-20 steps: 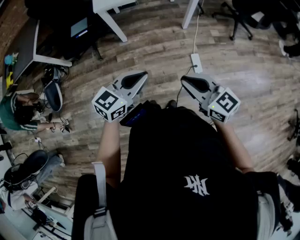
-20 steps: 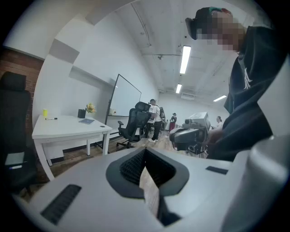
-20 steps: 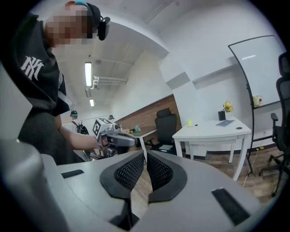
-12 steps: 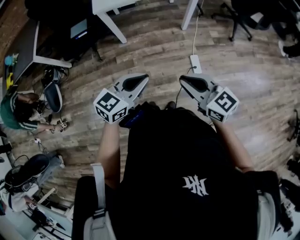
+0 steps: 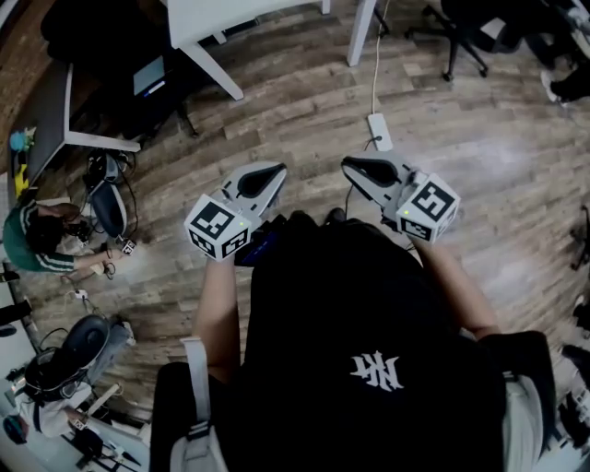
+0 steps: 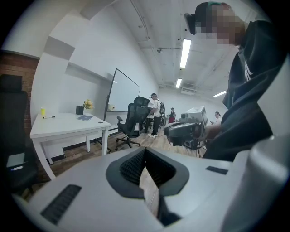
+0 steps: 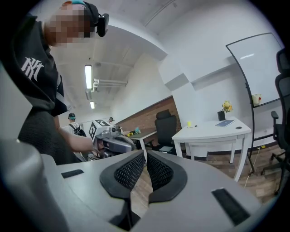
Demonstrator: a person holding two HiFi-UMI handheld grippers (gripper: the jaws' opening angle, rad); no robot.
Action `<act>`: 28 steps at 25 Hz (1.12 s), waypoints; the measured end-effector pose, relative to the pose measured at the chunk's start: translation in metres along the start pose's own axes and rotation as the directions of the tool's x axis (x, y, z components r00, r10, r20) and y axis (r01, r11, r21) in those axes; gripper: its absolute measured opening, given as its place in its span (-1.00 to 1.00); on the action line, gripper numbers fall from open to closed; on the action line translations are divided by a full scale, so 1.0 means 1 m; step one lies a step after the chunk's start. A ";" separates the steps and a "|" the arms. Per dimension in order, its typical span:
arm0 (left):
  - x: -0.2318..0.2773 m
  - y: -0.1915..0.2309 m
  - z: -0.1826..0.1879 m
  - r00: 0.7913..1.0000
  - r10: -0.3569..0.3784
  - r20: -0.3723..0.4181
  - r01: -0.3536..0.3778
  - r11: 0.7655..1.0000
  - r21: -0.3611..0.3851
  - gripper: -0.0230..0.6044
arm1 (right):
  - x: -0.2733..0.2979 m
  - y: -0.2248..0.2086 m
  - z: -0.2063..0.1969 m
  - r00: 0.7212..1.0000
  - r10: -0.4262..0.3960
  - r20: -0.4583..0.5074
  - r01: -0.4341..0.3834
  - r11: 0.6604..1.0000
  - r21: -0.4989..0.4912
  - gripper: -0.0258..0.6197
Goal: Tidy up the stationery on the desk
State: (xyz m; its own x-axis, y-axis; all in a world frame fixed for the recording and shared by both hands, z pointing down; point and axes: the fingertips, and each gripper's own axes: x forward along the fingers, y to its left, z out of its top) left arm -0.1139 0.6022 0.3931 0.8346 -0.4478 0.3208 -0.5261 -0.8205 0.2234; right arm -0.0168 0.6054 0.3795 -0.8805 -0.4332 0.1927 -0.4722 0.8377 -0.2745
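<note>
I stand on a wooden floor with both grippers held out in front of me. My left gripper (image 5: 277,171) is shut and has nothing between its jaws (image 6: 146,156). My right gripper (image 5: 348,164) is shut too, also with nothing in it (image 7: 146,158). They are level, side by side, a hand's width apart. A white desk (image 6: 63,124) lies ahead. On it are a blue notebook (image 6: 84,118), a dark pen holder (image 6: 79,110), a yellow cup (image 6: 43,112) and a pen (image 6: 50,117). The same desk (image 7: 213,131) shows in the right gripper view.
The white desk's legs (image 5: 205,57) stand at the top of the head view. A power strip (image 5: 379,131) and its cable lie on the floor ahead. A black office chair (image 5: 461,28) is at the top right. A person (image 5: 37,235) sits on the floor at left among bags.
More of the white desk shows at the top of the head view. The right gripper has drifted slightly left. Both grippers stay shut.
</note>
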 end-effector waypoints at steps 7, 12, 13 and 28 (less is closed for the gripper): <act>0.002 0.003 0.007 1.000 0.013 0.005 -0.013 1.000 0.008 -0.92 | -0.006 -0.016 -0.007 1.000 -0.017 0.014 0.017 0.999 0.029 -0.77; 0.012 0.021 0.009 1.000 0.010 0.005 -0.010 1.000 -0.006 -0.92 | -0.009 -0.032 -0.006 0.998 -0.029 0.048 0.027 0.998 0.048 -0.77; 0.015 0.027 0.009 1.000 0.009 0.006 -0.009 1.000 -0.008 -0.92 | -0.008 -0.037 -0.006 0.998 -0.035 0.046 0.033 0.998 0.048 -0.77; 0.093 0.164 0.084 0.995 -0.011 0.095 0.012 1.000 -0.012 -0.92 | 0.041 -0.171 0.041 0.995 -0.100 0.007 0.100 0.994 0.055 -0.77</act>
State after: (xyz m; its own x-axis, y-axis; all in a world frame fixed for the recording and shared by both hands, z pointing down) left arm -0.1086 0.3960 0.3828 0.8519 -0.4706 0.2297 -0.5180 -0.8216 0.2379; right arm 0.0264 0.4309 0.3960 -0.8291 -0.5172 0.2123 -0.5591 0.7708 -0.3054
